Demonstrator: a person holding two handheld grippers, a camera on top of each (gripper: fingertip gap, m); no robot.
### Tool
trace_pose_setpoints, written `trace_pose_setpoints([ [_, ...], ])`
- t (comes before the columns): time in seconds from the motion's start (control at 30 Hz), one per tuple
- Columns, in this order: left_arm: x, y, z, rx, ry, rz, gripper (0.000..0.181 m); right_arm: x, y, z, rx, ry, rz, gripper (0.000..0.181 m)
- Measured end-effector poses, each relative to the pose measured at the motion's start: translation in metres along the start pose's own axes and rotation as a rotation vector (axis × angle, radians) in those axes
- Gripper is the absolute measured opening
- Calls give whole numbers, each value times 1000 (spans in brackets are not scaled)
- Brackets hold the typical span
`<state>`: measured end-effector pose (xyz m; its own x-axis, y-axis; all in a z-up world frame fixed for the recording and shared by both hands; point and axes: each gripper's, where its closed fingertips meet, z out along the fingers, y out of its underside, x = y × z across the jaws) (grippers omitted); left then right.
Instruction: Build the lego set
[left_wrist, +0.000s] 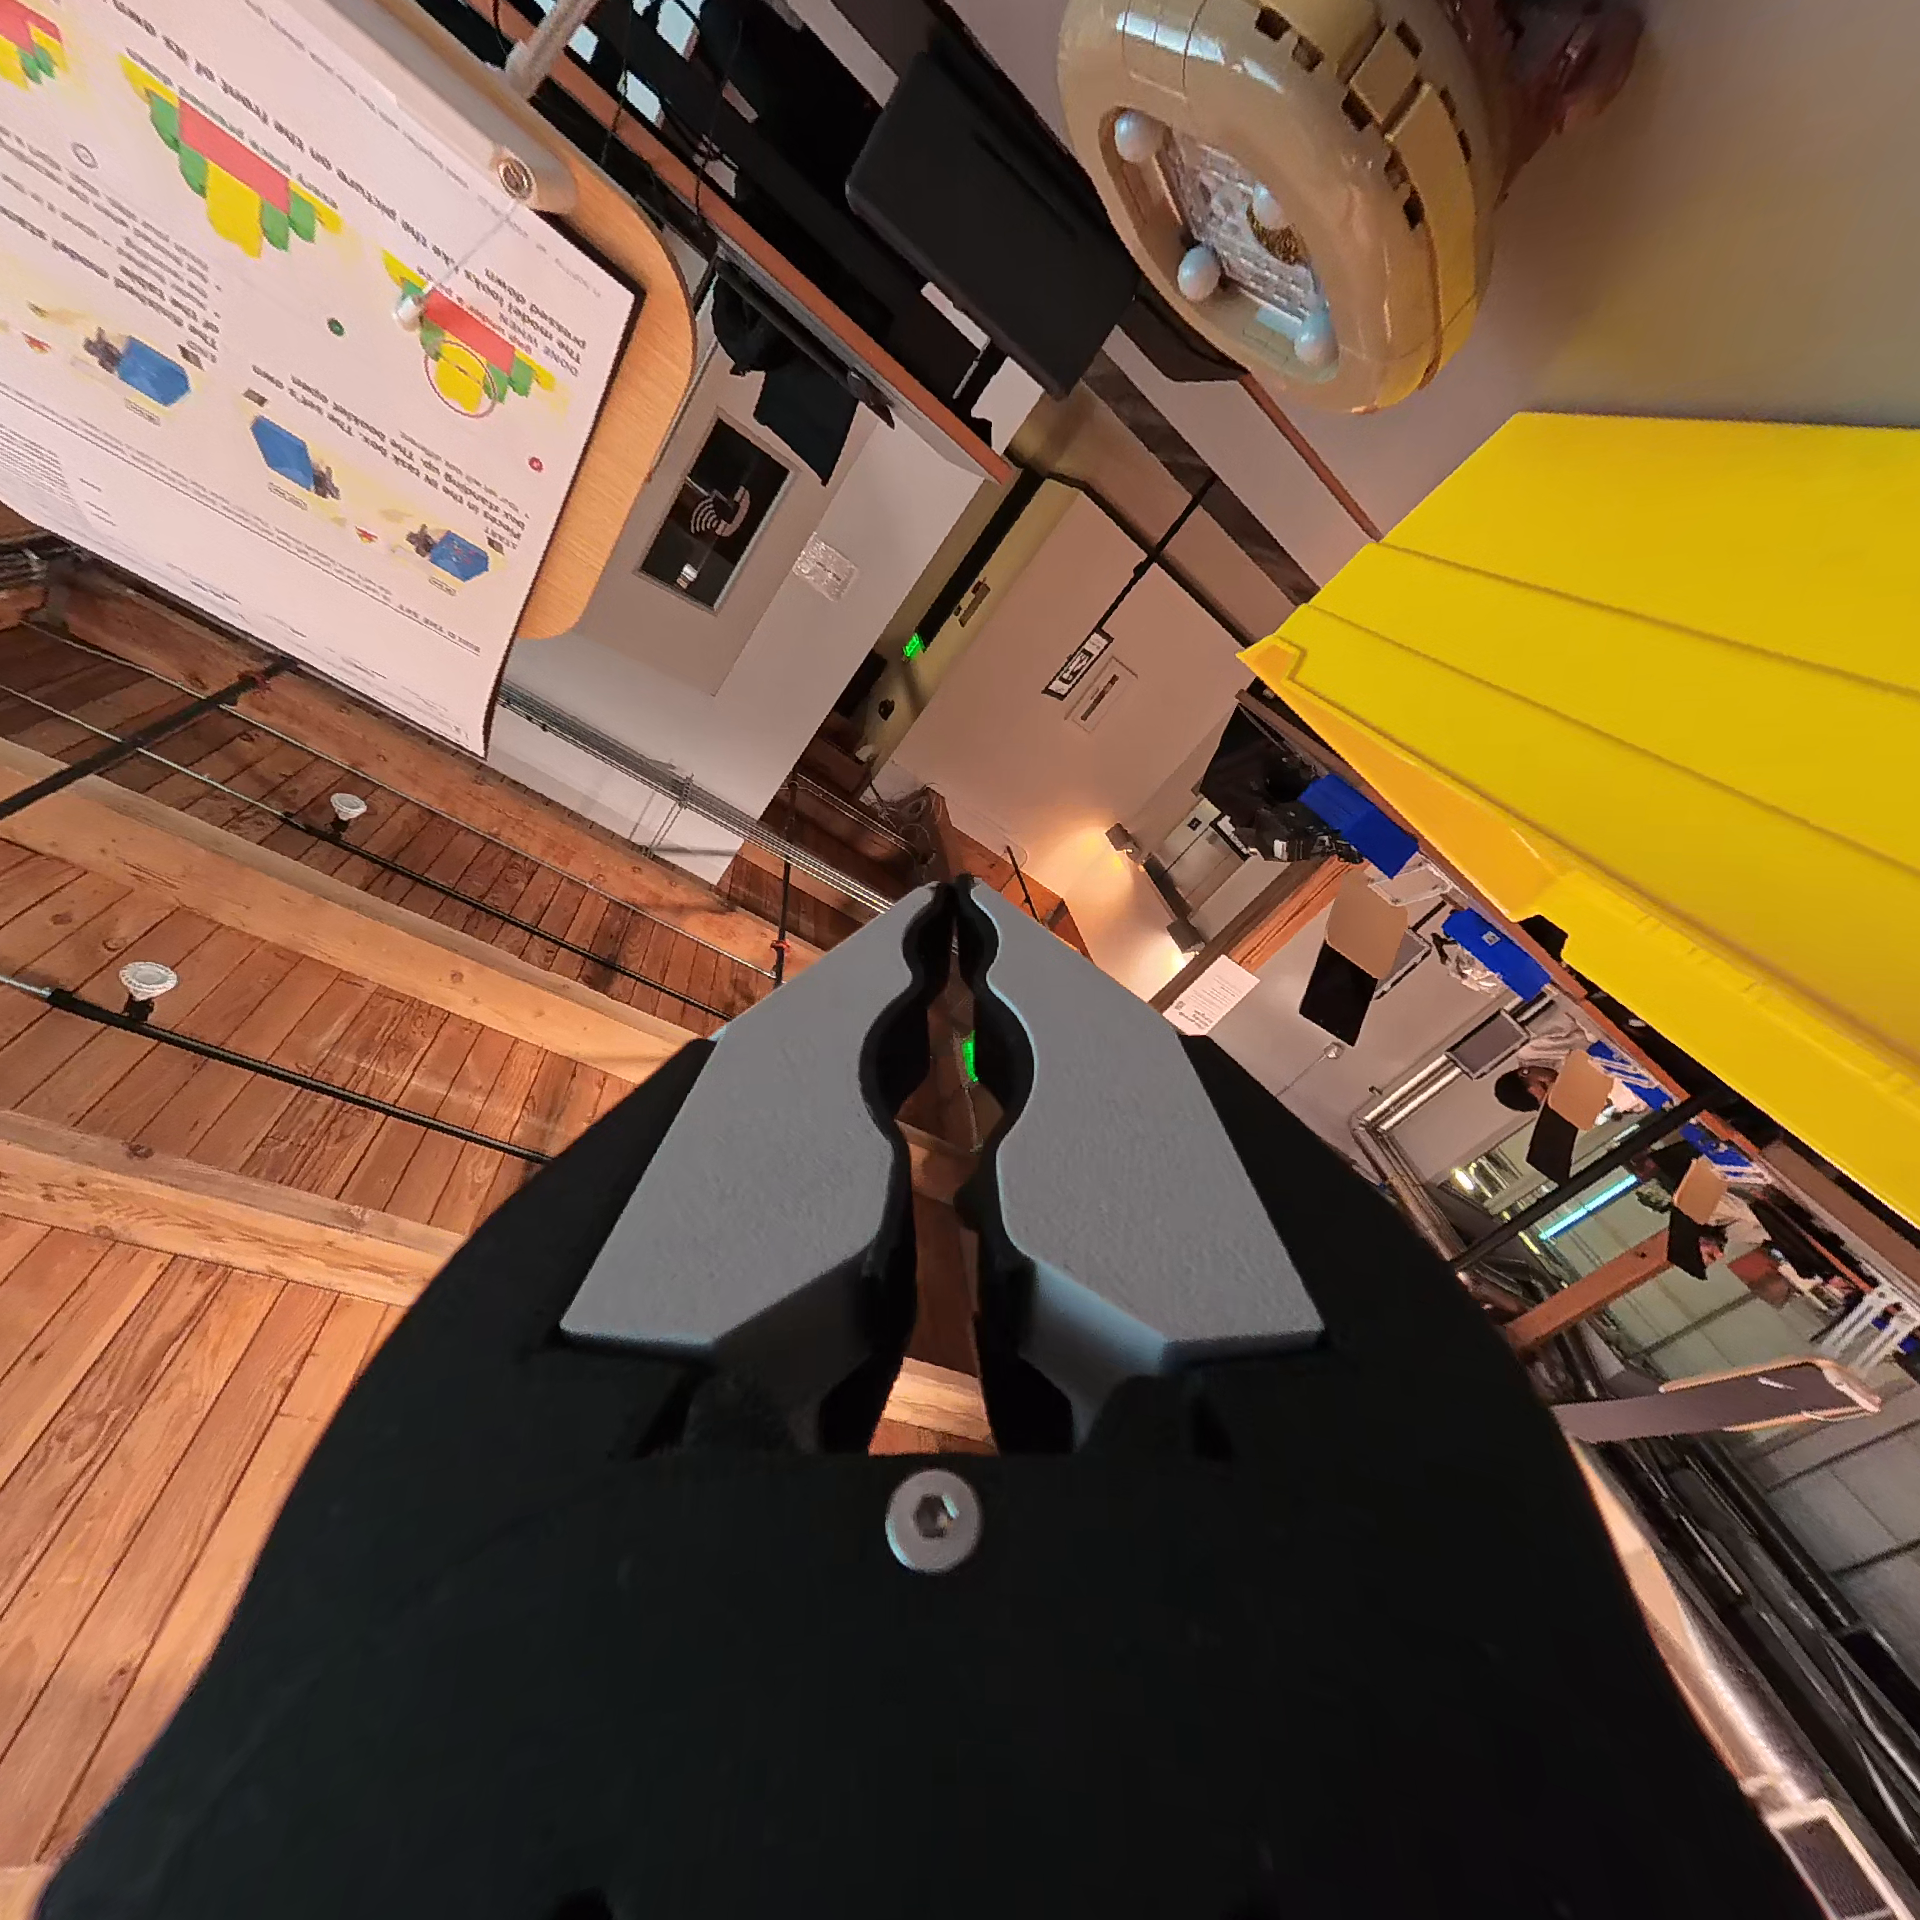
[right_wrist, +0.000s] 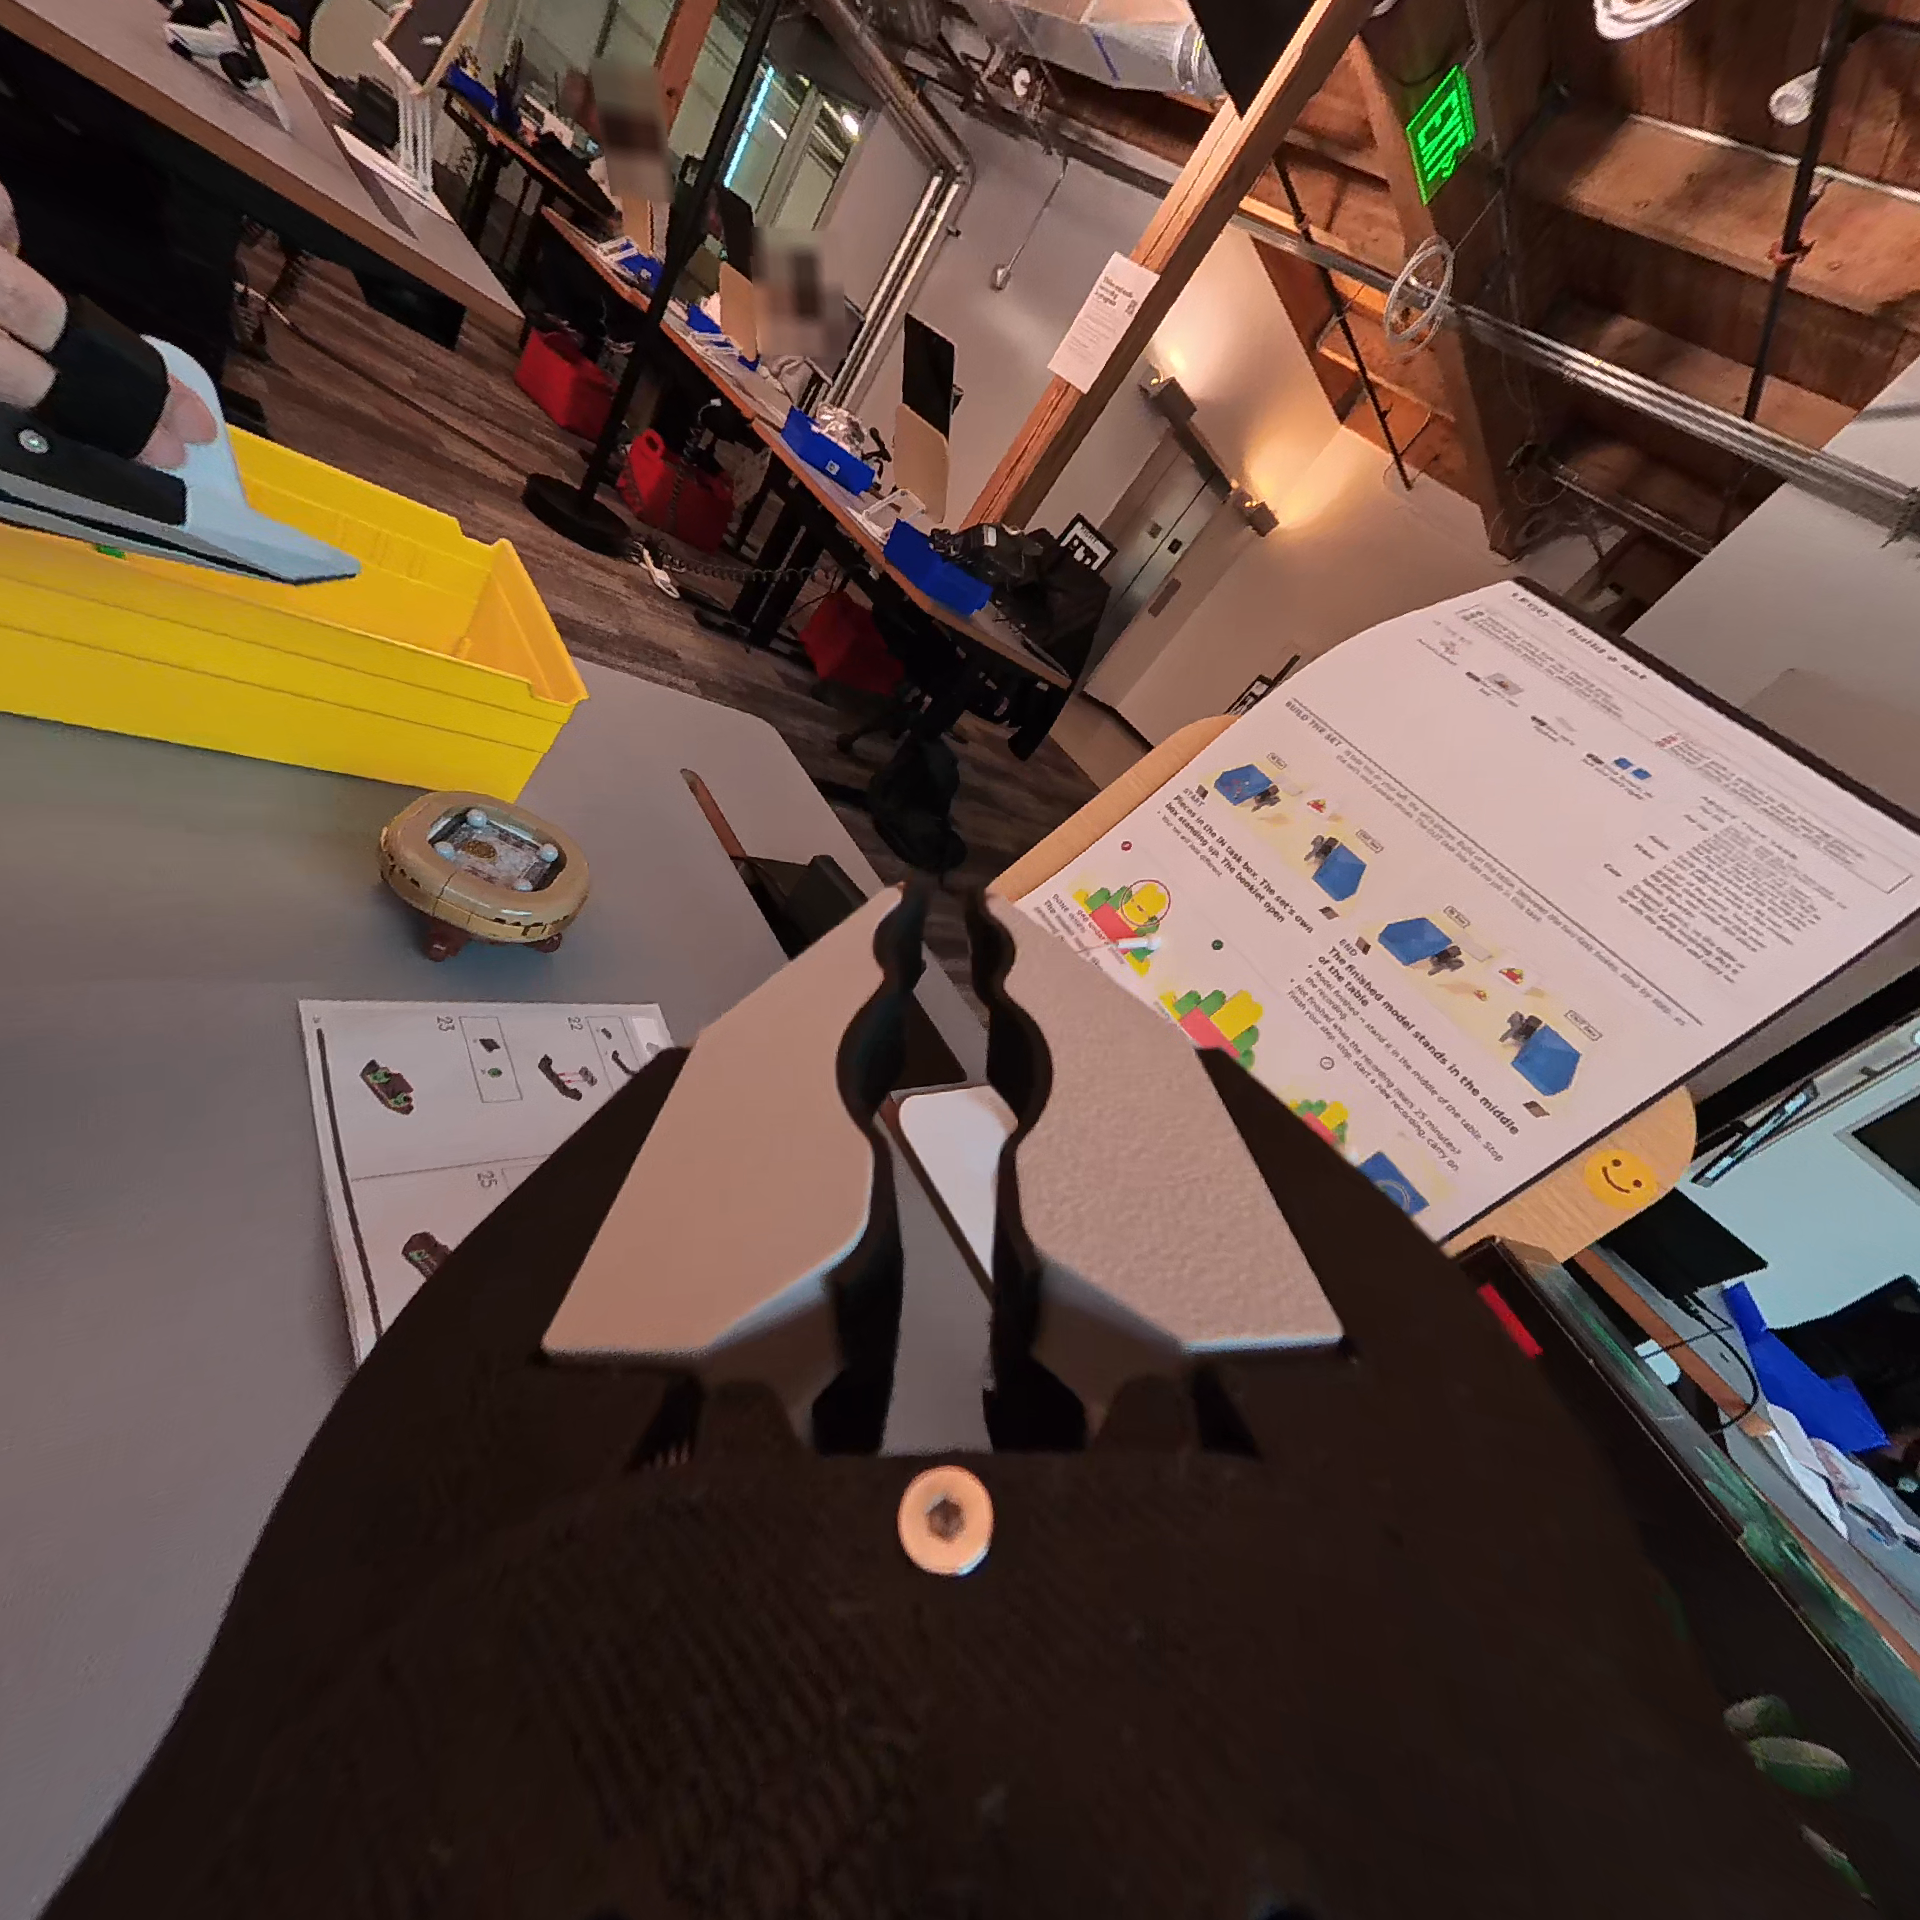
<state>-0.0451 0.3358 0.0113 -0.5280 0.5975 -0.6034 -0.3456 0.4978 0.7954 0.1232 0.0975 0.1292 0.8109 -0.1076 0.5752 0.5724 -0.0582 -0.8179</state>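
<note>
Lego model (right_wrist: 484, 876): round tan disc on dark brown feet, standing upright on the grey counter (right_wrist: 156, 1039), grey studded panel facing up; no clear long axis. Also seen in the left wrist view (left_wrist: 1278, 197).

Right tool (right_wrist: 943, 914): tips slightly parted, nothing between them, raised above the counter and apart from the model.

Left tool (left_wrist: 958, 894): tips nearly meeting, empty, tilted up toward the room; in the right wrist view it sits over the yellow bin (right_wrist: 312, 644), held by a hand (right_wrist: 94, 364).

Surroundings: yellow bin just behind the model; open instruction booklet (right_wrist: 468, 1122) flat on the counter in front of it; printed instruction sheet (right_wrist: 1455, 904) propped on a wooden board at right. Nothing stands between right tool and model.
</note>
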Motion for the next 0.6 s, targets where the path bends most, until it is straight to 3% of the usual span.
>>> trace_pose_setpoints([
  [0.07,2,2,0,-5,4,-22,0,-1,2,0,-5,-9,4,6],
  [0.13,4,22,-6,-31,33,-175,0,1,1,0,-1,2,-1,7],
  [0.23,45,75,5,-89,313,-769,0,6,-1,-3,12,34,-10,8],
  [0.3,79,93,4,-61,549,-1211,0,8,-2,-5,21,36,-4,8],
  [0.47,108,88,-1,213,937,-2045,12,5,3,-5,6,-7,24,5],
  [0.6,135,71,2,312,1164,-2357,27,4,6,-5,-1,-11,33,6],
])
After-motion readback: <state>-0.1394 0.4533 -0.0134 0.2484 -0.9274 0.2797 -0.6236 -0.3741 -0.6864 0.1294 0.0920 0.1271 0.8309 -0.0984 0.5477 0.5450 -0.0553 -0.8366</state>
